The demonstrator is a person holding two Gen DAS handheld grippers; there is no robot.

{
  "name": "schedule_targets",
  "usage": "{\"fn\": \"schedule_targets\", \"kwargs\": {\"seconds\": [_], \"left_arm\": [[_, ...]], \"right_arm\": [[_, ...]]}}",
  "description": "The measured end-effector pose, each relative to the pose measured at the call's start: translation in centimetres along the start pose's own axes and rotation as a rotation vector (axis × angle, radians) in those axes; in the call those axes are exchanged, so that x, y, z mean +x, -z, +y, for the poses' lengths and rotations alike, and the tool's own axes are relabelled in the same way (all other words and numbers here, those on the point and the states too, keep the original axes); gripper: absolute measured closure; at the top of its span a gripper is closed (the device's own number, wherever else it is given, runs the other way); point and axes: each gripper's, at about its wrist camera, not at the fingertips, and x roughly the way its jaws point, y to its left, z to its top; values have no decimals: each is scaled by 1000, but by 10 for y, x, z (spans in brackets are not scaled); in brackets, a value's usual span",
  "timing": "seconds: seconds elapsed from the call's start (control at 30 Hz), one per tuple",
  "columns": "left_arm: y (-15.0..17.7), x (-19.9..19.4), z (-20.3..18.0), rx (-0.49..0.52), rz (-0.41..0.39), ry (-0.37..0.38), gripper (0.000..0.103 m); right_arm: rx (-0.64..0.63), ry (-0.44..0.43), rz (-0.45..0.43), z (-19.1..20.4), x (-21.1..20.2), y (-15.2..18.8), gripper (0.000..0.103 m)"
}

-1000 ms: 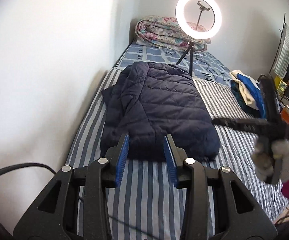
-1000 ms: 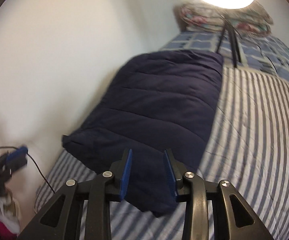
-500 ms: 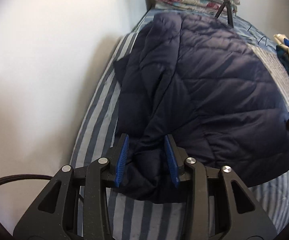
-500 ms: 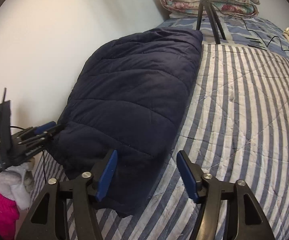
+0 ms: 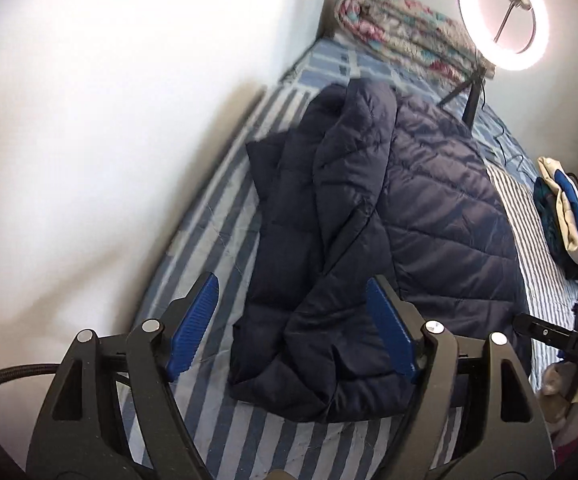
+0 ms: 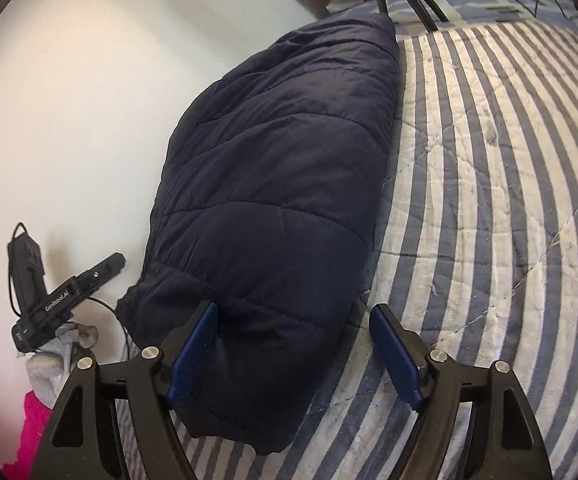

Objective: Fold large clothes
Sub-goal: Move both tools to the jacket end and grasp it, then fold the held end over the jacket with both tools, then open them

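Note:
A navy quilted puffer jacket [image 5: 389, 216] lies folded lengthwise on the striped bed [image 5: 217, 240], along the wall side. My left gripper [image 5: 293, 324] is open wide and empty, just above the jacket's near left corner. In the right wrist view the jacket [image 6: 281, 184] fills the left half of the frame. My right gripper [image 6: 293, 348] is open wide and empty over the jacket's near right corner, its left pad [image 6: 193, 348] against the fabric. The left gripper also shows at the far left of the right wrist view [image 6: 69, 296].
A white wall [image 5: 109, 120] runs along the bed's left side. A lit ring light [image 5: 501, 16] on a tripod and a rolled floral quilt [image 5: 401, 40] stand at the bed's head. A pile of clothes [image 5: 569, 216] lies at the right edge.
My left gripper has opened from a narrow gap to wide and pulled back from the jacket's corner. My right gripper has moved in lower over the jacket's near corner.

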Motion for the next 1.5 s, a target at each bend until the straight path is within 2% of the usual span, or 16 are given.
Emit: {"fn": "schedule_targets", "kwargs": {"seconds": [0.13, 0.2, 0.23, 0.27, 0.3, 0.43, 0.5, 0.6, 0.83, 1.07, 1.37, 1.5], "left_arm": [[4, 18, -2, 17, 62, -9, 25], [8, 18, -1, 19, 64, -16, 25], [10, 21, 0, 15, 69, -12, 30], [12, 23, 0, 14, 78, -2, 43], [15, 26, 0, 15, 94, 16, 49], [20, 29, -14, 74, 92, -5, 62], [23, 29, -19, 84, 97, -8, 65], [27, 25, -25, 85, 111, -4, 68], [45, 15, -47, 159, 174, -2, 70], [75, -4, -90, 256, 251, 30, 72], [149, -35, -164, 352, 200, 49, 72], [173, -49, -181, 315, 208, 101, 72]], "right_arm": [[-3, -27, 22, 3, 7, 0, 21], [-7, -41, 36, 8, 12, 1, 28], [-8, -47, 44, 9, 16, 0, 31], [-11, -39, 49, 11, 18, 0, 34], [-16, -30, 52, 15, 18, 1, 41], [-62, 54, 63, 33, 24, -5, 61], [-79, 95, 65, 44, 22, -6, 71], [-105, 163, 76, 61, 20, -6, 77], [-165, 258, 126, 84, 3, 0, 80], [-224, 343, 160, 89, -39, 21, 81], [-209, 424, 158, 65, -107, 70, 81], [-217, 459, 157, 54, -134, 95, 81]]}}
